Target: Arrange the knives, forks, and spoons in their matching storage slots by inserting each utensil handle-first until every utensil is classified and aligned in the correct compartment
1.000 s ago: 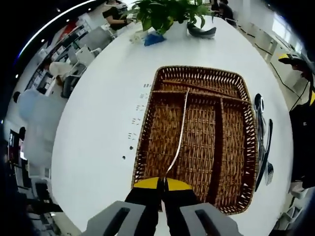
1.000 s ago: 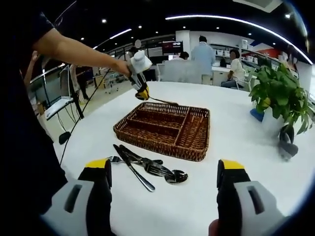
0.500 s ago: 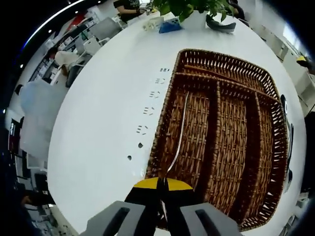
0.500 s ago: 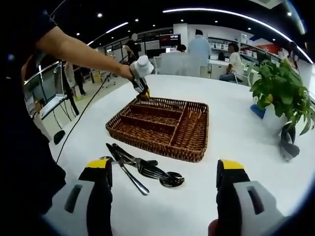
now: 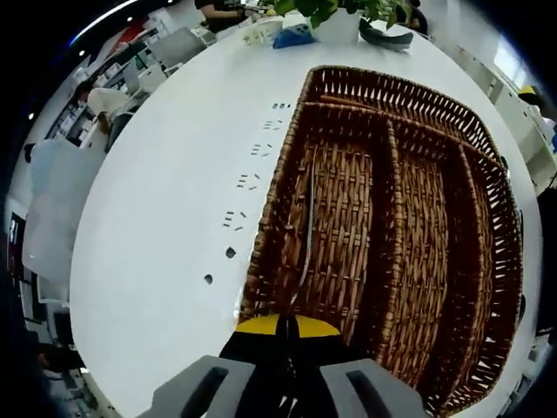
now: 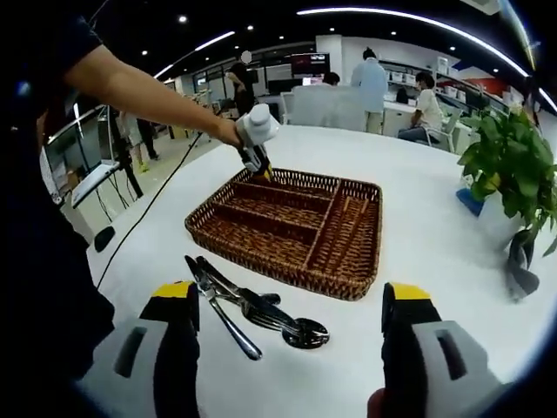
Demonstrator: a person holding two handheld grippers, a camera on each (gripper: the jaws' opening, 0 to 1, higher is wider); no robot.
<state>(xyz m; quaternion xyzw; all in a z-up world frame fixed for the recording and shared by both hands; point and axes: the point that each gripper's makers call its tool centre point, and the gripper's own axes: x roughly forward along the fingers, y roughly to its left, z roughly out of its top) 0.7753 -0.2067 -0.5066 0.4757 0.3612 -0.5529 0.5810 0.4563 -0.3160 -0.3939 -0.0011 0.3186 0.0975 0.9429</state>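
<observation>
A woven wicker tray [image 5: 409,218], brown and rectangular, sits on a smooth white round table [image 5: 165,209]; wicker walls split it into three long slots and one cross slot at the far end. In the left gripper view, the left gripper [image 5: 287,329] has its yellow-tipped jaws pressed together on a thin metal utensil [image 5: 306,228], seen edge-on, which reaches into the tray's left slot. In the right gripper view, the person's bare arm [image 6: 148,96] stretches out to the tray's far left corner. The right gripper [image 6: 287,300] hovers with jaws spread wide, holding nothing. Just beyond it, a loose pile of shiny cutlery [image 6: 252,305] lies on the table beside the tray's near edge [image 6: 287,261]. A leafy plant [image 6: 513,165] stands at far right.
</observation>
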